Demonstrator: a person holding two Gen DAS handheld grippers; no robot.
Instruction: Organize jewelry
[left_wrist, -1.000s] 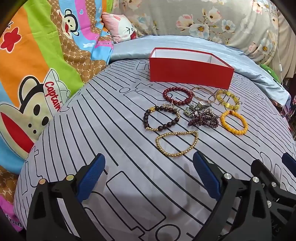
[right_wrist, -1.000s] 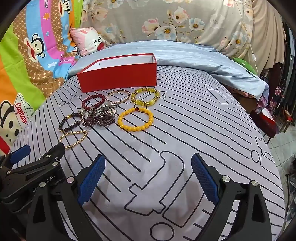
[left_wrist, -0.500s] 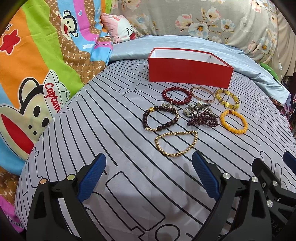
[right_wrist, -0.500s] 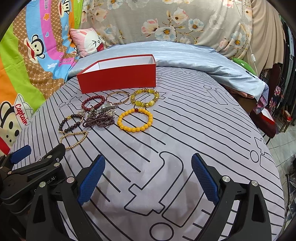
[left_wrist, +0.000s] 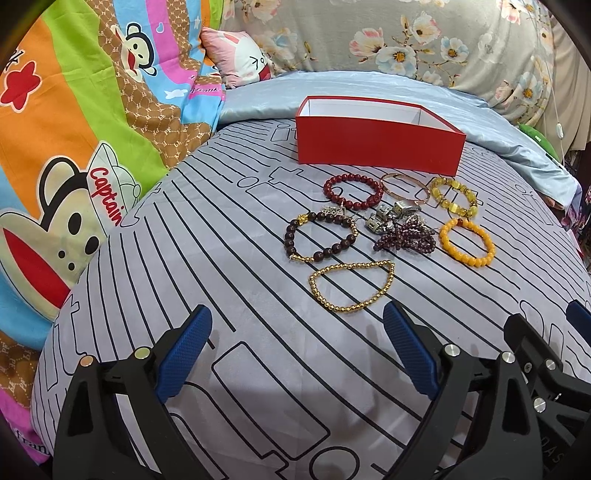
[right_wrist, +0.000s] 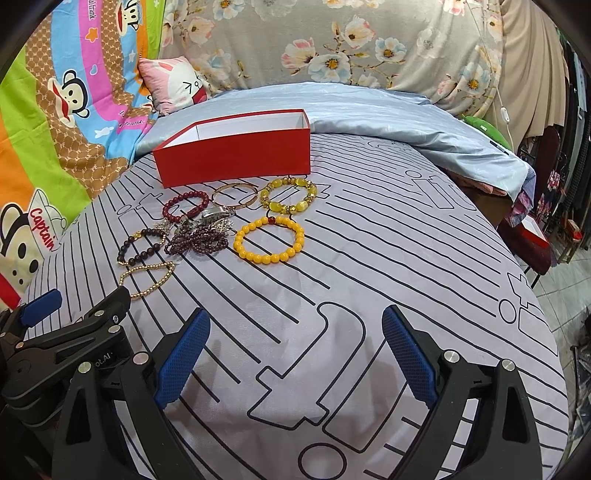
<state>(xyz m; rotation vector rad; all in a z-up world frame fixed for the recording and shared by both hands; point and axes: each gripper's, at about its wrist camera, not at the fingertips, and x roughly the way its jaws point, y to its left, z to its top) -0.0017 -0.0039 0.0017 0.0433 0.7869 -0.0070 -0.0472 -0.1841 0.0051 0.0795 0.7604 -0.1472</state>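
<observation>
Left wrist view: the left gripper (left_wrist: 295, 354) hovers low over the striped bed (left_wrist: 221, 369), fingers (left_wrist: 184, 350) spread wide and holding nothing, with the gold chain (left_wrist: 351, 284) lying flat straight ahead and just right of the gap's centre, its long axis running across the fingers' line. Beyond it lie the dark bracelet (left_wrist: 320, 236), the red bracelet (left_wrist: 352, 192), a purple tangle (left_wrist: 404, 240) touching a silver piece (left_wrist: 391, 216), the orange bracelet (left_wrist: 467, 242), the yellow bracelet (left_wrist: 453, 196) and a thin bangle (left_wrist: 404, 188), all short of the open red box (left_wrist: 376, 151) at the far side; the right gripper's frame shows at the lower right edge. Right wrist view: the right gripper (right_wrist: 295, 354) is likewise wide and empty, pointed at bare sheet, with the jewelry well off to its upper left; the orange bracelet (right_wrist: 269, 240) is its nearest piece, the gold chain (right_wrist: 147, 275) sits close by the left gripper (right_wrist: 66, 321) at the frame's left, and the box (right_wrist: 236, 155) stands behind the cluster. Nothing appears boxed yet, though the box floor is hidden. The left gripper looks better placed for the chain, needing a short forward reach and a pinch across one thin strand pressed into soft bedding.
</observation>
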